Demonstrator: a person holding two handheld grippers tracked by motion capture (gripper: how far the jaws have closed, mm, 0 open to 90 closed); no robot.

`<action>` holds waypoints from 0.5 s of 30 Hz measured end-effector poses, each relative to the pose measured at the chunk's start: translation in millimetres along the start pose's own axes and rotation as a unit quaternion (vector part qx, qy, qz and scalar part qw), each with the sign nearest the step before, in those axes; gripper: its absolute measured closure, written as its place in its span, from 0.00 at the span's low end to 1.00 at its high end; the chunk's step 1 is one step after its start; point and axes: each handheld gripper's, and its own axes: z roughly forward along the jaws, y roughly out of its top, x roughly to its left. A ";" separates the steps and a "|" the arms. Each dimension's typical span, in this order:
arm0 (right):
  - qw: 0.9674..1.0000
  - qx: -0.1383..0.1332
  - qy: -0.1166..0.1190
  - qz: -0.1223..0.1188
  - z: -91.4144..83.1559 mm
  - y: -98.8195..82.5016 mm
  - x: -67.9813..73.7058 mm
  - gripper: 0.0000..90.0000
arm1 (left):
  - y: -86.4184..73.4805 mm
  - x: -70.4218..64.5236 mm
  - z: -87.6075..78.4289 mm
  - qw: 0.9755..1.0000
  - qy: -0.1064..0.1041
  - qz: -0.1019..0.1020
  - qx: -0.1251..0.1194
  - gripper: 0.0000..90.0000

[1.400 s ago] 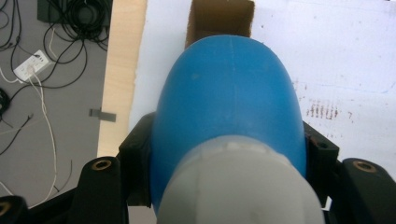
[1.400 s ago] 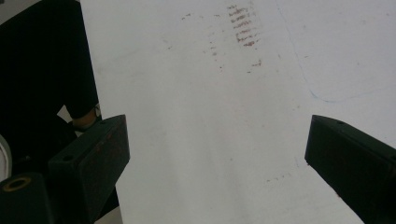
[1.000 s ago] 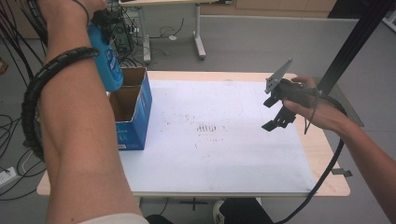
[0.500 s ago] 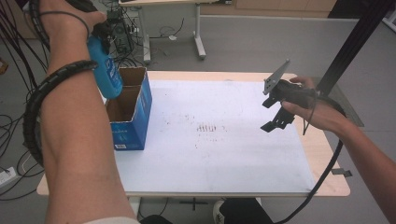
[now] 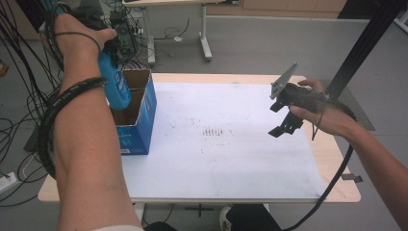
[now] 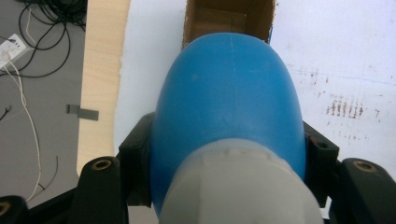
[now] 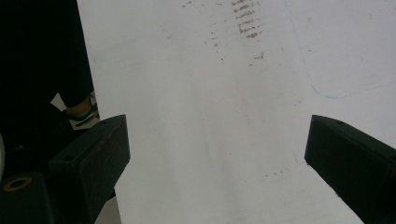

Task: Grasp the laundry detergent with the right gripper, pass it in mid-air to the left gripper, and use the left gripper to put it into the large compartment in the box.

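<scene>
From the high view, the left tongs (image 5: 109, 53) clench a blue bottle (image 5: 114, 83) by its upper end and hang it bottom-down over the open top of a blue cardboard box (image 5: 137, 120) that stands at the left edge of the counter (image 5: 250, 79). The bottle is upright, apparently so that it can go straight in between the box walls; its base looks level with the rim or just inside it, though the forearm in front hides the exact depth. Across the white sheet (image 5: 216, 159), the right tongs (image 5: 285, 121) hover well apart from the box, released and carrying nothing, seemingly kept out of the way while the other hand works.

In the left gripper view, the bottle (image 6: 229, 107) bulges between the two black jaws, which press its sides near the pale grey cap (image 6: 238, 186). Beyond the bottle's rounded end lies the brown inside of the box (image 6: 219, 18), directly ahead, a sign that the aim is the opening and not the sheet beside it.

In the right gripper view, the jaws stand wide apart over the bare white sheet (image 7: 224, 121), marked with faint reddish smudges (image 7: 245, 21); nothing sits between them, in keeping with a hand waiting its turn
</scene>
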 end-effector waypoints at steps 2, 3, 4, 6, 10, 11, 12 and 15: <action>1.000 0.001 0.000 -0.001 0.3 0.2 -0.3 0.07 | -0.2 -0.2 5.1 1.000 0.001 0.002 0.001 0.42; 1.000 0.002 -0.001 -0.002 0.6 0.4 -0.2 0.07 | -0.2 -0.5 7.5 1.000 0.001 0.004 0.002 0.42; 1.000 0.003 -0.001 -0.003 1.1 0.6 -0.2 0.07 | -0.3 -0.6 10.1 1.000 0.002 0.005 0.005 0.42; 1.000 0.004 -0.001 -0.004 1.9 0.9 -0.1 0.07 | -0.6 -0.6 14.5 1.000 0.000 0.003 0.006 0.42; 1.000 0.006 -0.001 -0.005 2.8 1.7 -0.3 0.07 | -0.8 -0.6 24.1 1.000 0.001 0.006 0.010 0.42; 1.000 0.008 -0.001 -0.004 3.0 1.9 -0.3 0.07 | -1.0 -0.7 26.3 1.000 0.001 0.007 0.010 0.42; 1.000 0.008 -0.001 -0.005 3.1 1.9 -0.6 0.07 | -1.0 -0.9 28.5 1.000 0.001 0.008 0.012 0.42; 1.000 0.009 -0.002 -0.005 3.6 1.8 -1.0 0.07 | -1.4 -1.6 34.5 1.000 0.001 0.010 0.013 0.42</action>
